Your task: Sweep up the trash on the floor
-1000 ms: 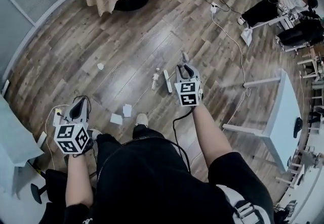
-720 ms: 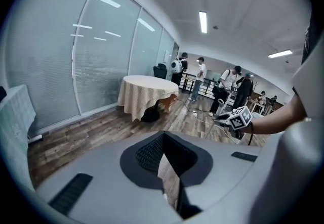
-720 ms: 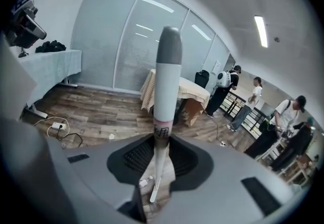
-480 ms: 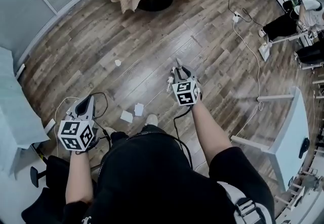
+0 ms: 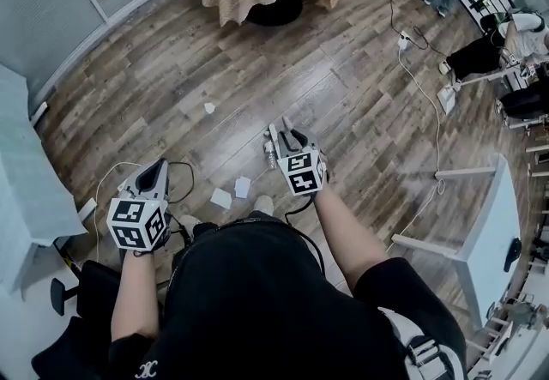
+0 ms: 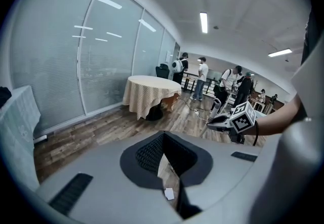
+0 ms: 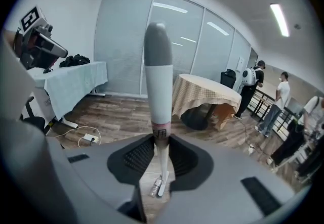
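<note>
Trash lies on the wooden floor (image 5: 343,112), close to its near edge where the person stands. Two flat paper squares (image 5: 221,197) sit side by side just beside the person's shoe (image 5: 263,203). A small see-through bottle (image 5: 269,149) lies on its side a bit farther out. One crumpled paper ball (image 5: 209,108) sits alone, more toward the middle of the floor.

The right claw (image 5: 286,131) is clenched on a long stick (image 7: 157,76), white with a grey top. The stick stands almost straight up and runs down through the claw toward the floor. Its flat white end (image 7: 163,183) sits right beside the bottle and points the same way as it. The left claw (image 5: 153,174) is pressed together with nothing in it. One paper square shows on the floor below it.

The paper squares lie between the two claws, low down and a little to the left of the right claw. The right hand is nearer to the bottle and it has the stick, so it looks like the one to do the sweeping. The sweep probably has to go from the bottle toward the papers, so all the bits end up together.
</note>
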Action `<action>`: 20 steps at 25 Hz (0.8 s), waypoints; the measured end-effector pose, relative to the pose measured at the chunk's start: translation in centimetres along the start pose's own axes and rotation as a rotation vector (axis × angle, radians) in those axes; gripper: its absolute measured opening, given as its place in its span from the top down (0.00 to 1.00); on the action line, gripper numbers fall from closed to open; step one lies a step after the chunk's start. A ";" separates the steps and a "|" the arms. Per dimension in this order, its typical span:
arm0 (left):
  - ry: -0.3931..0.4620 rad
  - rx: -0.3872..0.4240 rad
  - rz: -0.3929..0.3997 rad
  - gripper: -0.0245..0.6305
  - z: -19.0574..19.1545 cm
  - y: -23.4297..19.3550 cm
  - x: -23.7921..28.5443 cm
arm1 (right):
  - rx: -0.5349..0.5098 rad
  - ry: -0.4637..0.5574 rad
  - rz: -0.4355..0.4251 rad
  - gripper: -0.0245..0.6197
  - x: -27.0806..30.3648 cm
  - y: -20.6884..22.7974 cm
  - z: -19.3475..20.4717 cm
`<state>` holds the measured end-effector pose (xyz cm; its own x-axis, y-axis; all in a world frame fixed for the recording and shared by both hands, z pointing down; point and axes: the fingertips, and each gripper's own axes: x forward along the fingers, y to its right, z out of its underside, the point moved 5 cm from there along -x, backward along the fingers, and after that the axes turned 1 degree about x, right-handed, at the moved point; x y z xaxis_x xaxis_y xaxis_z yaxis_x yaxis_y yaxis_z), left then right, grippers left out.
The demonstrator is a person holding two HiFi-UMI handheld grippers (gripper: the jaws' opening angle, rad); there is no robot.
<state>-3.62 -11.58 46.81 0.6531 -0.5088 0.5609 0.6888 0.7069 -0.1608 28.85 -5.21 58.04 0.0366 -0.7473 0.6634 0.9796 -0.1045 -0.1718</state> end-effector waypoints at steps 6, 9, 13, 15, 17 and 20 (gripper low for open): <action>0.013 -0.004 0.021 0.97 1.0 -0.9 -1.0 | -0.086 0.008 -0.139 0.81 -0.5 -4.9 -1.8; 0.020 -0.016 0.012 0.97 1.4 -1.8 -1.8 | -0.143 0.017 -0.194 0.81 -1.0 -7.8 -2.3; 0.033 -0.046 -0.016 0.97 2.3 -3.4 -3.0 | -0.188 0.036 -0.244 0.81 -1.2 -11.2 -3.1; 0.036 -0.063 -0.031 0.97 3.0 -4.1 -3.8 | -0.224 0.037 -0.261 0.81 -1.2 -12.6 -3.5; 0.037 -0.078 -0.045 0.97 3.7 -4.9 -4.7 | -0.266 0.032 -0.245 0.81 -0.8 -13.4 -4.3; 0.043 -0.088 -0.072 0.97 4.3 -6.3 -5.9 | -0.298 0.045 -0.220 0.80 0.2 -13.7 -6.0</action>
<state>-13.21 -10.93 48.04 0.6122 -0.5788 0.5387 0.7584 0.6225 -0.1931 14.27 -7.89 56.11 -0.1837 -0.7130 0.6767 0.8623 -0.4474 -0.2374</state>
